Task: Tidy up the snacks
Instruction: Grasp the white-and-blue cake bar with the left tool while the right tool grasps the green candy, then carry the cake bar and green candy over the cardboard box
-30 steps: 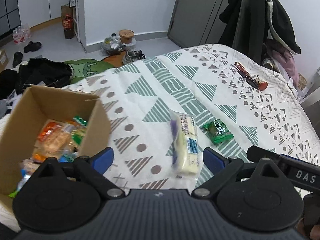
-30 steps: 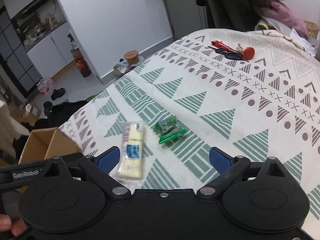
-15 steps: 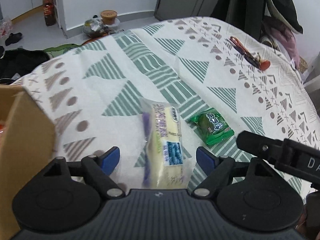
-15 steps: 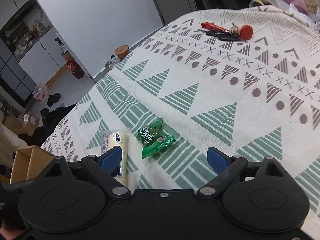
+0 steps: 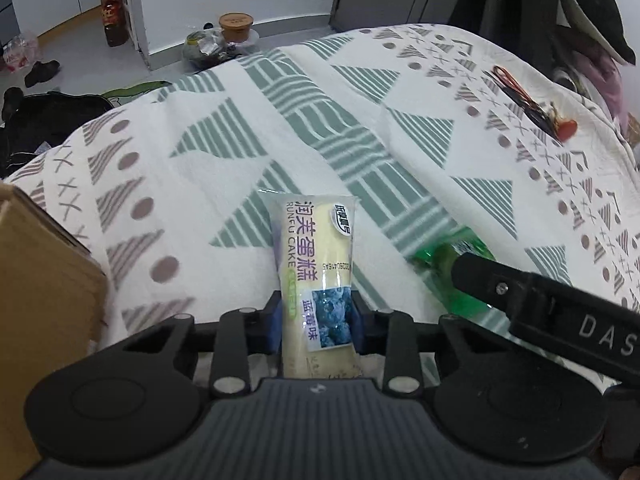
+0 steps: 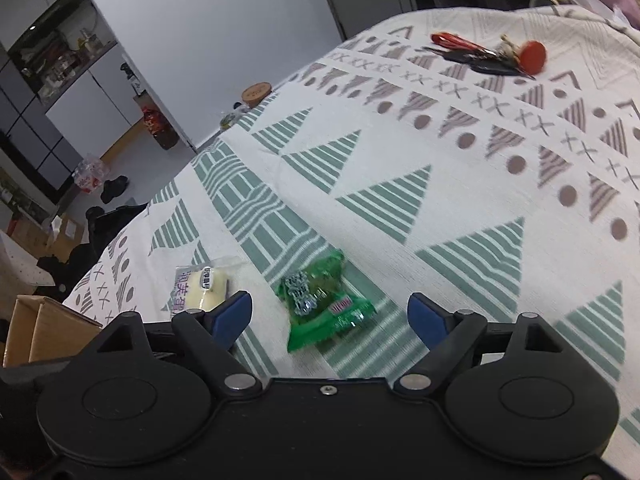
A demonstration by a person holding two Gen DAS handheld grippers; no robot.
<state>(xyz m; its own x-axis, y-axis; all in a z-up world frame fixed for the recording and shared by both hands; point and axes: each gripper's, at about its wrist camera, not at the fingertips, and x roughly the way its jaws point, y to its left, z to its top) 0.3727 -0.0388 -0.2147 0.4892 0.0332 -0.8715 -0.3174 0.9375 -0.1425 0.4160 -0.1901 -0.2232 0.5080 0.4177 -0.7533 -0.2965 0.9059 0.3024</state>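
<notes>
A long yellow cake packet (image 5: 316, 264) with purple print lies on the patterned cloth (image 5: 360, 120), and my left gripper (image 5: 318, 320) is shut on its near end. To its right lies a green snack packet (image 5: 444, 264), partly hidden by the right gripper's black arm. In the right wrist view the green snack packet (image 6: 320, 300) lies between the blue fingertips of my open right gripper (image 6: 330, 312), closer to the left one. The cake packet (image 6: 202, 286) shows at the left. A cardboard box (image 5: 36, 300) stands at the left edge.
Keys with a red tag (image 6: 492, 54) lie far back on the cloth. The cardboard box (image 6: 36, 328) sits low left in the right wrist view. Clothes hang at the back right (image 5: 540, 4). Shoes, a bottle and a bag clutter the floor (image 5: 120, 28) beyond the bed.
My left gripper moved forward over the cake packet and shut on it. My right gripper moved closer to the green packet, which now lies between its open fingers.
</notes>
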